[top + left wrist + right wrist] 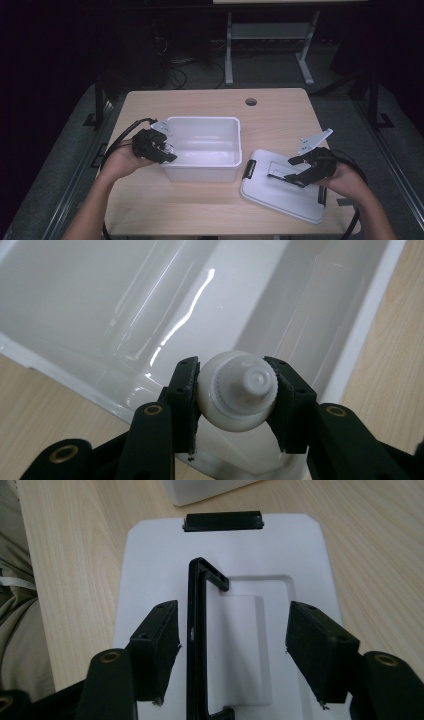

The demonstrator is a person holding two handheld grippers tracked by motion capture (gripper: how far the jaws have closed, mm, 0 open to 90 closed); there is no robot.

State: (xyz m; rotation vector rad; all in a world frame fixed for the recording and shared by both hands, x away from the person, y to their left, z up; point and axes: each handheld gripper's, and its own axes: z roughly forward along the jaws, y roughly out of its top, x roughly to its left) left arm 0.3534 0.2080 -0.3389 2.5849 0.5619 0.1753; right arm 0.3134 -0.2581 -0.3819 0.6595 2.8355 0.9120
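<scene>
A white plastic bin [202,131] stands open at the table's middle. My left gripper [169,151] hangs over its left rim, shut on a small white bottle with a ribbed cap [237,390]; the left gripper view looks past it into the bin's bare inside [150,300]. The bin's white lid [280,192] lies flat to the right, with a black latch [223,521] at its far end. My right gripper [235,645] is open low over the lid. The lid's black handle [197,630] stands up between the jaws, close to the left one, untouched.
The wooden table [210,210] has a cable hole [251,102] near its far edge. Beyond it stand another table's metal legs [229,50] and floor cables. A second latch [322,196] sits at the lid's near right end. A person's trouser leg [20,630] lies beside the table edge.
</scene>
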